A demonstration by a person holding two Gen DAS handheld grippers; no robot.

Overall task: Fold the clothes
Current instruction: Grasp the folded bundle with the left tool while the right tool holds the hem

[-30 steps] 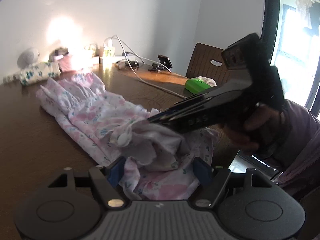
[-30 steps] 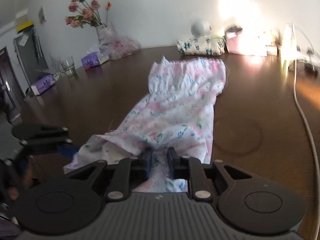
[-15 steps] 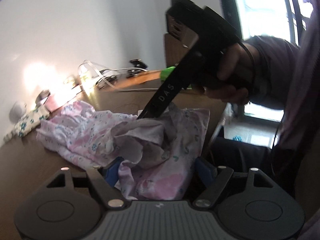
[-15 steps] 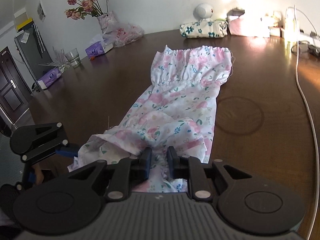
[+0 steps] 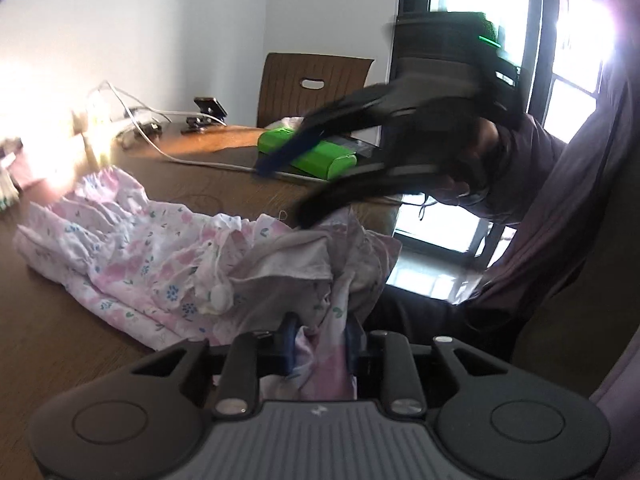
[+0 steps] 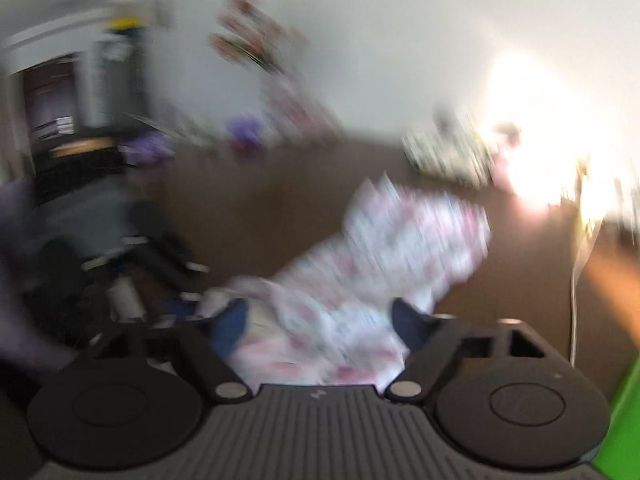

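A pink floral dress (image 5: 132, 240) lies lengthwise on the dark wooden table (image 5: 48, 328), its near end bunched and lifted at the table's edge. My left gripper (image 5: 320, 344) is shut on that bunched hem, and cloth fills the narrow gap between its blue pads. In the left wrist view my right gripper (image 5: 280, 196) hovers just above the bunched hem with its jaws apart. The right wrist view is badly blurred. It shows the right gripper (image 6: 320, 320) wide open over the dress (image 6: 400, 232), gripping nothing.
A green box (image 5: 308, 156) and a white cable (image 5: 192, 160) lie on the table beyond the dress, with a brown chair (image 5: 316, 80) behind. The person's sleeve and body (image 5: 560, 200) fill the right side. Blurred flowers (image 6: 260, 44) stand at the far wall.
My right gripper has let go of the hem, opened wide and swung upward. My left gripper has closed on the bunched end of the dress.
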